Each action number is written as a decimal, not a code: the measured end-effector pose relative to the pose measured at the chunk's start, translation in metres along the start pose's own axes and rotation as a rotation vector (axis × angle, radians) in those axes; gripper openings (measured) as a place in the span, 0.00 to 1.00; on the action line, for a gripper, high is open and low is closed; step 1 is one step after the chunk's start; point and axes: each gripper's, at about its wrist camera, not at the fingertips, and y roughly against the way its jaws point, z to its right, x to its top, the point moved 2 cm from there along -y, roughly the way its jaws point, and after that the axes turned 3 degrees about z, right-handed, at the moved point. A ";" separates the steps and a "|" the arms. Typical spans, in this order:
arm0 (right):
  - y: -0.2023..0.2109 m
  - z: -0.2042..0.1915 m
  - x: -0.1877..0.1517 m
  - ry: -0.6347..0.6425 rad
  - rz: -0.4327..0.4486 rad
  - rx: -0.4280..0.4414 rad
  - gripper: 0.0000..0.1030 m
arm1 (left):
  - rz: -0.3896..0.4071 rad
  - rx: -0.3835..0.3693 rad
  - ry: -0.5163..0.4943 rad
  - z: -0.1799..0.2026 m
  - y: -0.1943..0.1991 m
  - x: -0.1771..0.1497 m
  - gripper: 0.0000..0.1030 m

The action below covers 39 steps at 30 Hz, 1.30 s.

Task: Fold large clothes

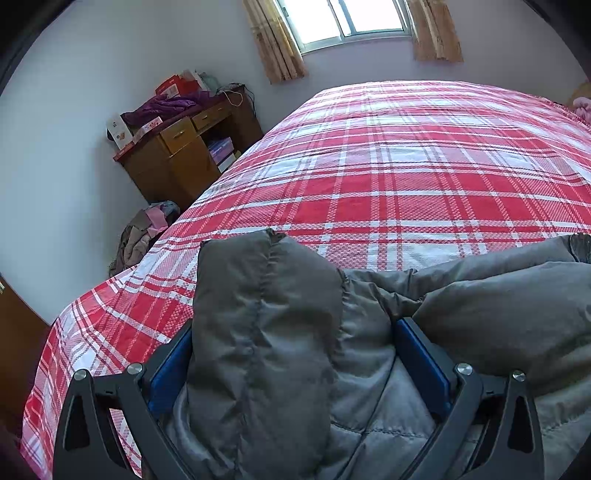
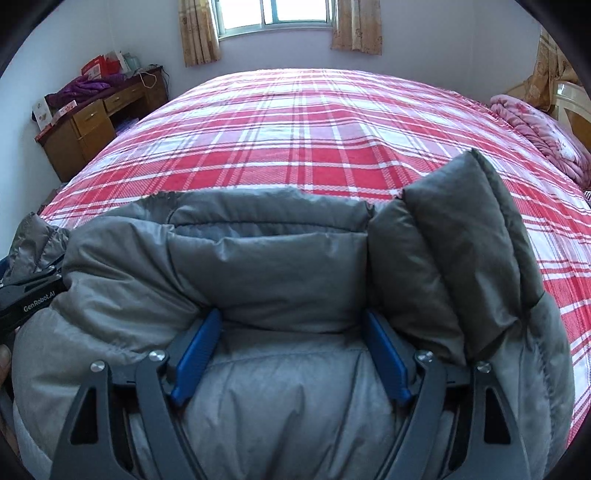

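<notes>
A grey quilted puffer jacket (image 1: 266, 332) lies bunched at the near edge of a bed with a red and white plaid cover (image 1: 388, 166). My left gripper (image 1: 295, 354) has thick jacket padding between its blue pads (image 1: 421, 354), jaws wide around the bulk. In the right wrist view the same jacket (image 2: 277, 266) fills the foreground. My right gripper (image 2: 291, 347) has a thick fold between its blue pads (image 2: 195, 354), jaws also wide around it. The left gripper's black body (image 2: 29, 295) shows at the left edge.
The plaid bed cover (image 2: 314, 129) stretches toward a window with tan curtains (image 2: 277, 18). A wooden desk (image 1: 184, 155) with purple clothes and boxes stands at the left wall. A heap of clothes (image 1: 144, 232) lies on the floor. A pink quilt (image 2: 535, 125) sits at the bed's right.
</notes>
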 end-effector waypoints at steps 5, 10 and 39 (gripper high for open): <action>0.000 -0.003 0.002 0.019 -0.016 -0.013 0.80 | 0.002 -0.007 0.012 -0.013 0.026 0.006 0.99; 0.049 -0.006 0.001 -0.017 0.043 0.001 0.81 | 0.132 -0.135 0.060 -0.043 0.113 -0.012 0.99; 0.066 -0.072 -0.057 0.145 0.049 -0.033 0.96 | 0.118 -0.059 0.088 -0.064 0.145 -0.094 0.99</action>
